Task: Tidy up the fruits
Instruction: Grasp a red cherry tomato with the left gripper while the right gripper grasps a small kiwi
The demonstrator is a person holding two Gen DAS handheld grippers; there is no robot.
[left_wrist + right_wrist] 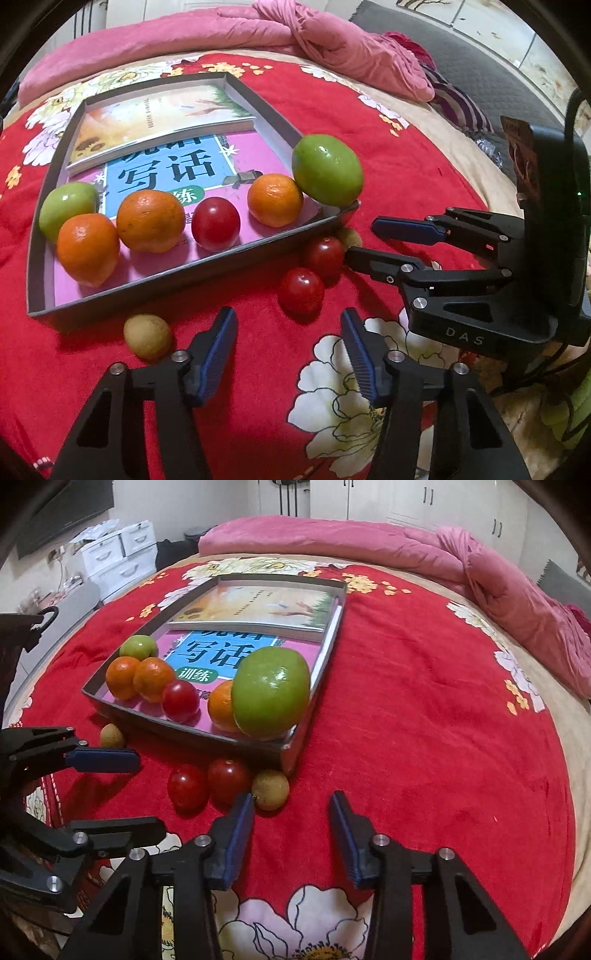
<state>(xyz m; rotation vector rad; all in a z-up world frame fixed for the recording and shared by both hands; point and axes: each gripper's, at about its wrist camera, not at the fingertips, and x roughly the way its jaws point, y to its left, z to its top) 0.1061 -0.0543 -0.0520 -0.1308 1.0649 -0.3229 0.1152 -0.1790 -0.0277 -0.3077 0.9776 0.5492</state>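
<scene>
A grey tray (192, 264) (177, 728) on the red bedspread holds books, two green apples (327, 170) (68, 206), three oranges (149, 220), and a red tomato (215, 223). The large apple (271, 698) rests at the tray's near right corner. Outside the tray lie two tomatoes (301, 290) (324, 255) (187, 786) (229, 780) and two small tan fruits (147, 336) (270, 789). My left gripper (288, 350) is open and empty, just short of the nearer tomato. My right gripper (291, 830) is open and empty, near the tan fruit; it also shows in the left wrist view (360, 240).
A pink quilt (498, 579) is bunched along the far side of the bed. White drawers (118, 554) stand beyond the bed at the left. The left gripper shows at the left edge of the right wrist view (144, 794).
</scene>
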